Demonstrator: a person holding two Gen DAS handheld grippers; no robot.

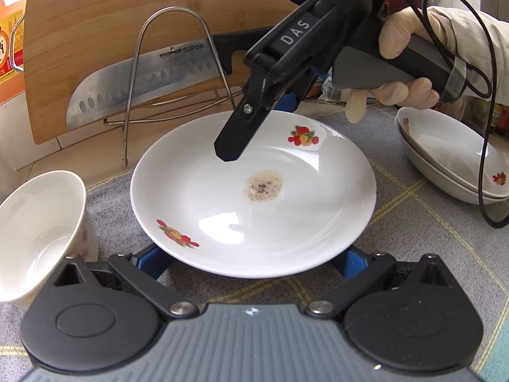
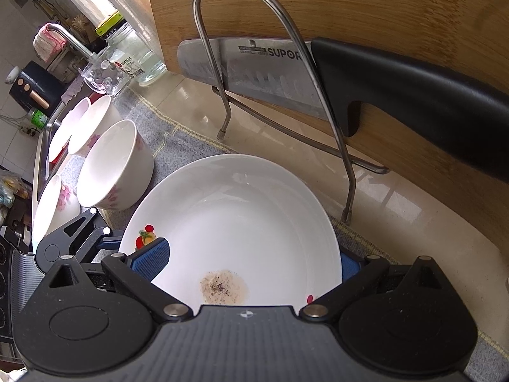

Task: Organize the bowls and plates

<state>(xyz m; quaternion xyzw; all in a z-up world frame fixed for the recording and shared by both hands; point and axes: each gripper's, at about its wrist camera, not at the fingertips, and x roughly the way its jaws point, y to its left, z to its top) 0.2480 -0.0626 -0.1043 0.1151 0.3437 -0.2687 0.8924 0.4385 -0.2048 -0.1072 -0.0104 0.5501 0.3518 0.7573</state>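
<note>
The right gripper [image 1: 254,108] comes in from the upper right of the left wrist view, a gloved hand [image 1: 410,63] on its handle. Its blue pads straddle the far rim of the plate [image 1: 254,210], one finger over the dish, one under; whether they actually pinch I cannot tell. The left gripper [image 1: 254,261] gapes wide at the near rim, gripping nothing. The plate lies flat on the grey cloth [image 1: 413,286], mid-frame, with a crusty brown stain (unwashed, I'd guess). Lower left stands a white bowl [image 1: 41,235]; two stacked dishes [image 1: 445,159] sit right. If lifted by one edge, the glazed plate could tip, slide out and crack against the wire rack [image 1: 171,73] behind.
</note>
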